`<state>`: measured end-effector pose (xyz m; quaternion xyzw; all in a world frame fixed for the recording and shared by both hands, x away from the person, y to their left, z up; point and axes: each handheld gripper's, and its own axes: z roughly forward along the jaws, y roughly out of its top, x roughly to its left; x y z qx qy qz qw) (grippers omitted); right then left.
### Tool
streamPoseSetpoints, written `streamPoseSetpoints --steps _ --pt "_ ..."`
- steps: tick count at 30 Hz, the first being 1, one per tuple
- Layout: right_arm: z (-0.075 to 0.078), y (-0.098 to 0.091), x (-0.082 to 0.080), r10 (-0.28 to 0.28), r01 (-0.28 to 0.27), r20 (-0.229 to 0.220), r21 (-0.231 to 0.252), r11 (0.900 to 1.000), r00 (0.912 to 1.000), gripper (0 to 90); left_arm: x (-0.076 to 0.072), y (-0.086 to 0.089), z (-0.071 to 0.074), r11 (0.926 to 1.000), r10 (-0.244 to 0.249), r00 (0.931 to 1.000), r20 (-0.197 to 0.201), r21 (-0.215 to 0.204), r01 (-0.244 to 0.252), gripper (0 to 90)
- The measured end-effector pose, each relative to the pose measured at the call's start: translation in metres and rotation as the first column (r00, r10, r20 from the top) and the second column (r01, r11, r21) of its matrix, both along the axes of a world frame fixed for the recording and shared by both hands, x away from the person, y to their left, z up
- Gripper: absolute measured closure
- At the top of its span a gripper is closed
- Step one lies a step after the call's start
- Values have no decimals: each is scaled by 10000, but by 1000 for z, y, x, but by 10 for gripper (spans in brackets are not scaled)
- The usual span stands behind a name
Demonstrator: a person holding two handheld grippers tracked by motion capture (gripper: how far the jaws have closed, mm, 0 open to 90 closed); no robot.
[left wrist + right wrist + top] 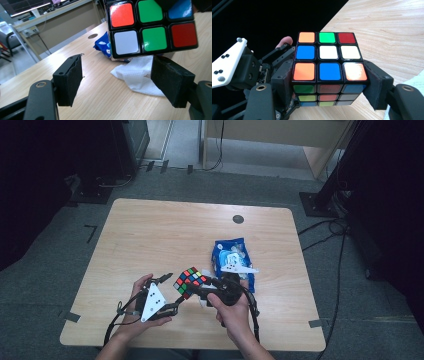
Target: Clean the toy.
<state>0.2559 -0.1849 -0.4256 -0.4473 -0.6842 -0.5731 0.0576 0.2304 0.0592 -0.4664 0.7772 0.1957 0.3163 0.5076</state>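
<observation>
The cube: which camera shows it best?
The right gripper view: the cube sits close and whole, top and front faces clear, clamped between its jaws. The left gripper view crops it to one face at the top edge. The high view shows it small.

Puzzle cube above open gripper — white tissue, wooden table

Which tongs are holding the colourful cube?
The right tongs: their pads press both sides of the Rubik's cube. The left tongs stand open just beneath it, gripping nothing.
</observation>
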Motion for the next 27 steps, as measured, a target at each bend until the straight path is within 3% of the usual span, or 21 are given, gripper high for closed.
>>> streamPoseSetpoints --steps 7,22,27 --pt "-1 -1 3 265 -266 -118 -98 9996 9996 342 -5 -4 1 9988 -38 9997 250 486 26 258" --pt "-2 0 4 583 -588 -269 -205 9981 9979 340 -13 -17 5 9968 -463 9984 337 670 440 227" --pt "-6 8 3 771 -788 -328 -527 9955 9965 340 -15 -21 4 9948 -543 9976 425 881 504 207"
